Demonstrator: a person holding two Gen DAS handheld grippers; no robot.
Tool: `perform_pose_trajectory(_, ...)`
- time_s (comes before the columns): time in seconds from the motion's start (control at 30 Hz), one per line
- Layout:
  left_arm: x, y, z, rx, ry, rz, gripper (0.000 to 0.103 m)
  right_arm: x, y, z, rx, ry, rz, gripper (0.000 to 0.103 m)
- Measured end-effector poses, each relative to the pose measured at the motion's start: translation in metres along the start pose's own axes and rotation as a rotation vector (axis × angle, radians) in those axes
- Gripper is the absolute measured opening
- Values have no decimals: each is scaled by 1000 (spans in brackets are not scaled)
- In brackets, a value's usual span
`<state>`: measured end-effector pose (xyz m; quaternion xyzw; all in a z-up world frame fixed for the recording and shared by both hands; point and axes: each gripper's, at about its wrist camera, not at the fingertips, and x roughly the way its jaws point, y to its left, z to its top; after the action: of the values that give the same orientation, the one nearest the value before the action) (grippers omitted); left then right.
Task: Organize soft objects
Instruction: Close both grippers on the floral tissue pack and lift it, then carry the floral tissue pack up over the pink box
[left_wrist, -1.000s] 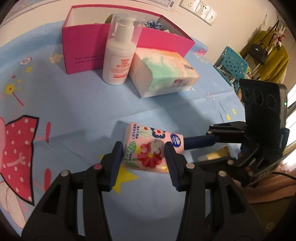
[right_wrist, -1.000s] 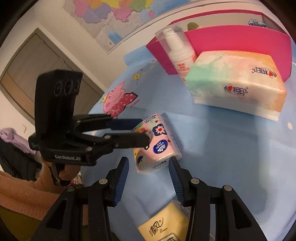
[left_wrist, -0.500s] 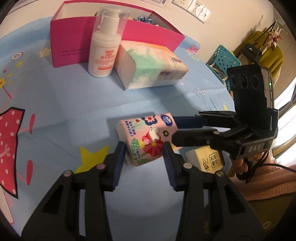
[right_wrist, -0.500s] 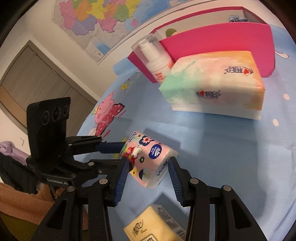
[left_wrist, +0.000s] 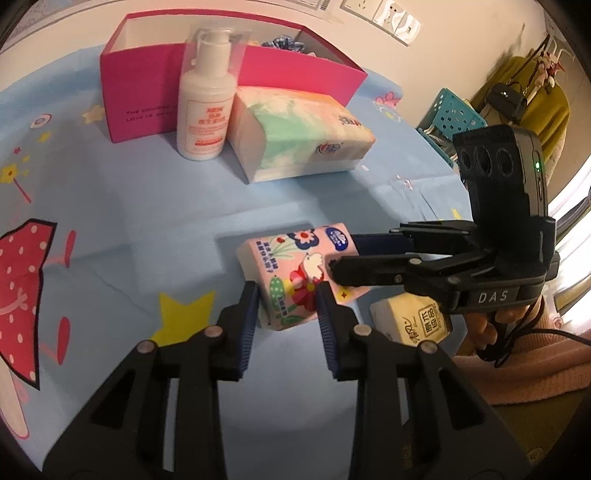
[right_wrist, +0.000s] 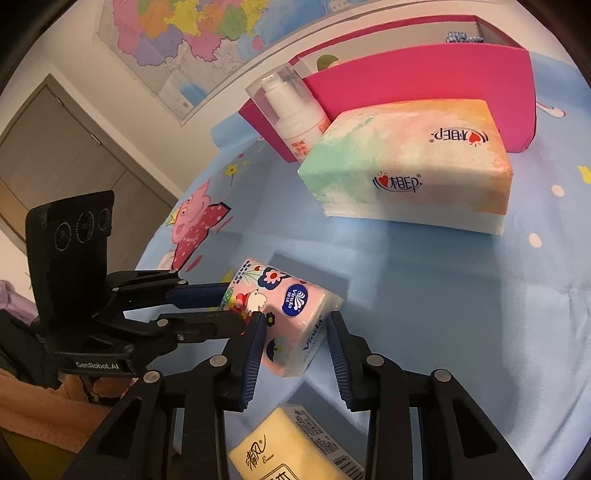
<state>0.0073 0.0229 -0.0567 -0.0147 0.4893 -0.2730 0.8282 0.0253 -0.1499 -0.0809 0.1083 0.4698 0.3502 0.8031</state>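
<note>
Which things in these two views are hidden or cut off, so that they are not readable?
- Pink open cardboard box: contents mostly hidden by its front wall, both views.
- Yellow tissue pack: cut by the bottom edge, right wrist view; partly behind the right gripper, left wrist view.
- White pump bottle: label too small.

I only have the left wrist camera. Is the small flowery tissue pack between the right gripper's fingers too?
Observer: Yes. The right wrist view shows the small tissue pack tilted between the pads of the right gripper, its blue logo facing up.
Operator: The bottle blocks my view into the pink box. Anything at that end?
Observer: Something green shows inside the pink box, behind the bottle; I cannot tell what it is.
</note>
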Motion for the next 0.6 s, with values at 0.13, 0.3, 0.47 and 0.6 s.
perform_pose_trajectory(0.13, 1, -8, 2, 17, -2, 3, 34, -6, 1, 0, -9, -10, -26, 34)
perform_pose_trajectory(0.3, 0, -18, 6, 38, -14, 14, 34, -13, 6, 2, -18, -30, -47, 34)
perform_pose_trajectory(0.47, -3, -21, 10, 45, -23, 16, 34, -21, 8, 3, -26, -48, -58, 34)
perform_pose_trajectory(0.6, -6, -25, 13, 55, -36, 23, 34, -27, 10, 3, -34, -63, -70, 34)
